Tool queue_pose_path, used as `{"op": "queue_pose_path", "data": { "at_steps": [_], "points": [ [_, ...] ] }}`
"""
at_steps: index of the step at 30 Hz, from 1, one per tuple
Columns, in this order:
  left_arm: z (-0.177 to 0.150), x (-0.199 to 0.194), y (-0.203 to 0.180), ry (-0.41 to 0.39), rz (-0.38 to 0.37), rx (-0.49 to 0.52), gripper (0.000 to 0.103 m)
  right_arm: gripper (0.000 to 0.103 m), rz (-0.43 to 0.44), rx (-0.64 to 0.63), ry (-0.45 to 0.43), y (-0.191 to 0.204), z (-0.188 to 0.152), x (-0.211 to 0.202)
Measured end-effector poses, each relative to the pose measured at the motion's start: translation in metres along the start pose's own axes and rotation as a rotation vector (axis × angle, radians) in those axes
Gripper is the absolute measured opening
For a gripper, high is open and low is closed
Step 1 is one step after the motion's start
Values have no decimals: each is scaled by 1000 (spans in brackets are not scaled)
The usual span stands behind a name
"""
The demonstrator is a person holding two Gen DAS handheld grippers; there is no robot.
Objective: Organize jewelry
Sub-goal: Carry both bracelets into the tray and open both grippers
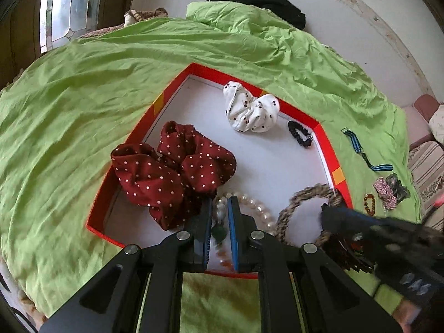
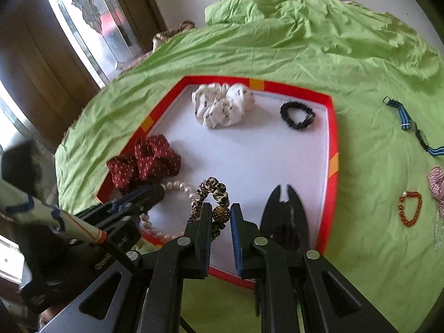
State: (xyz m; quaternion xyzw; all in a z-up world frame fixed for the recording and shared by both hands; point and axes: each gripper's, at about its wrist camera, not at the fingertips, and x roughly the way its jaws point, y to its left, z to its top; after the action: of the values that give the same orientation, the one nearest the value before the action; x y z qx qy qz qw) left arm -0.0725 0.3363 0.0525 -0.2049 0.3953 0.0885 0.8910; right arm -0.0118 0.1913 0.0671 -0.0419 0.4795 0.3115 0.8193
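Observation:
A red-rimmed box [image 1: 327, 138] with a white floor lies on a green sheet. In it are a maroon dotted scrunchie [image 1: 172, 172], a white printed scrunchie [image 1: 249, 111], a small black scrunchie [image 1: 299, 133], a pearl necklace [image 1: 258, 208] and a leopard-print scrunchie [image 2: 213, 188]. My left gripper [image 1: 220, 205] is nearly closed around the pearl necklace with a green pendant. My right gripper [image 2: 220, 216] is shut on the leopard scrunchie's gold bead [image 2: 220, 215]. A black hair claw [image 2: 285, 216] lies in the box to its right.
On the sheet [image 2: 360, 166] right of the box lie a blue striped strap [image 2: 405, 119], an orange bead bracelet [image 2: 410, 208] and a pink checked scrunchie [image 2: 437, 186]. Black clothing [image 1: 266, 2] lies at the far end. A window and wooden frame stand at left.

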Motion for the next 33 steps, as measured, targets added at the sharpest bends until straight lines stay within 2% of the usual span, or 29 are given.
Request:
{"op": "queue_pose_path", "data": {
  "at_steps": [4, 6, 8, 10, 11, 12, 13, 14, 18, 23, 26, 31, 33],
  "points": [
    [1, -10, -1, -49, -19, -3, 14, 15, -13, 1, 29, 0, -5, 12],
    [0, -16, -4, -84, -15, 4, 25, 15, -16, 5, 41, -3, -6, 15],
    [2, -20, -6, -118, -9, 7, 40, 15, -16, 13, 45, -4, -8, 15],
    [2, -25, -8, -154, 0, 15, 46, 19, -14, 14, 40, -5, -8, 11],
    [2, -26, -10, -163, 3, 18, 49, 25, -16, 13, 32, -5, -8, 8],
    [2, -26, -10, -169, 5, 20, 50, 30, -18, 13, 22, -6, -9, 4],
    [2, -26, -11, -170, 9, 20, 50, 40, -21, 13, 9, -7, -9, -1],
    [1, -25, -11, -170, 12, 18, 51, 44, -25, 16, -6, -9, -9, -7],
    [0, -22, -10, -165, 51, 3, 51, 44, -16, 40, -48, -22, -15, -33],
    [-4, -20, -9, -164, 85, -21, 51, 44, -28, 92, -92, -56, -41, -71],
    [-8, -22, -14, -184, 135, -6, 51, 44, -68, 132, -110, -85, -62, -91],
    [-22, -40, -38, -270, 243, 49, 51, 44, -145, 239, -117, -147, -108, -117],
    [-27, -45, -52, -269, 251, 86, 51, 44, -175, 295, -116, -173, -127, -127]
  ]
}}
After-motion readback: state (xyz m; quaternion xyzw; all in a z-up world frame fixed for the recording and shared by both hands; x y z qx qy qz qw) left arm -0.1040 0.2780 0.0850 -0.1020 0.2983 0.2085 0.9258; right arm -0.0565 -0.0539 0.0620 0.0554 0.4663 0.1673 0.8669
